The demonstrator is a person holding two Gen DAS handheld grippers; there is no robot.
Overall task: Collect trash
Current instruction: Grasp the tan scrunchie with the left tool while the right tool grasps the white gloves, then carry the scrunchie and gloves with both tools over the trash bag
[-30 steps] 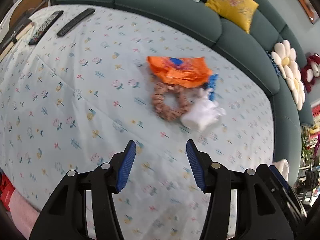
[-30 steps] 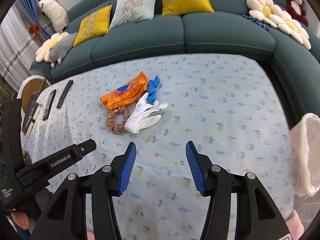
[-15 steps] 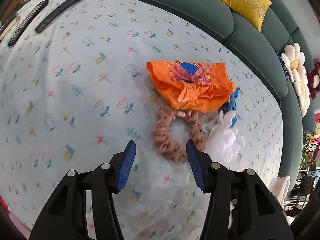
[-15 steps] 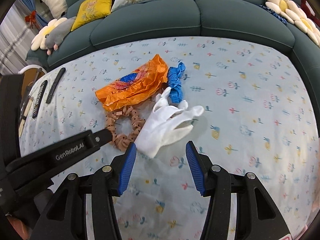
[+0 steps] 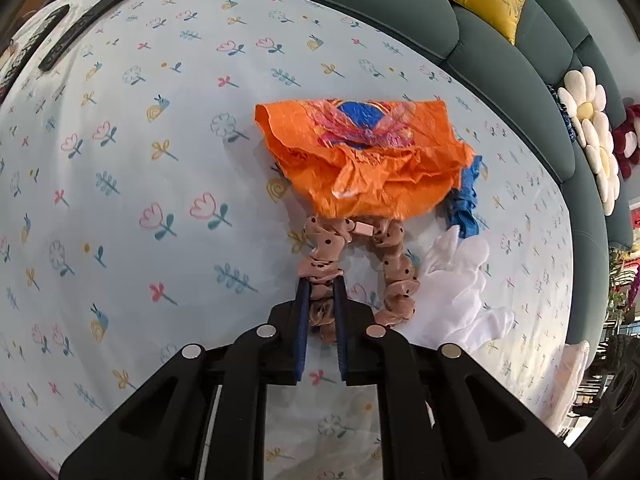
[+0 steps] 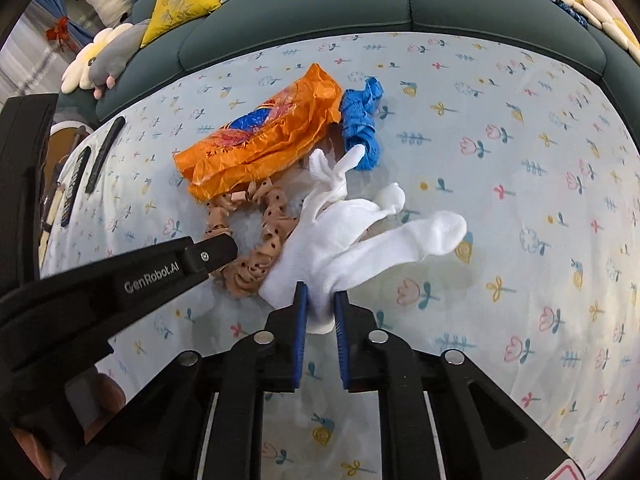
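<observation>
Left wrist view: a tan polka-dot scrunchie lies on the floral tabletop, its far edge hidden under a crumpled orange wrapper; the left claw, jaws just closed, pinches its near loop. Right wrist view: the right claw, likewise just closed, grips a white glove beside the scrunchie.

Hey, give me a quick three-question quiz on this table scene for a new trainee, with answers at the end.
1. True or false: the left hand-held gripper is shut on the dotted scrunchie.
2. What does the right hand-held gripper pinch? A) orange wrapper B) white glove C) blue rag
3. Fill in: the orange wrapper partly covers the far side of the ____.

Key: 1 true; 2 B, the white glove; 3 scrunchie.
</observation>
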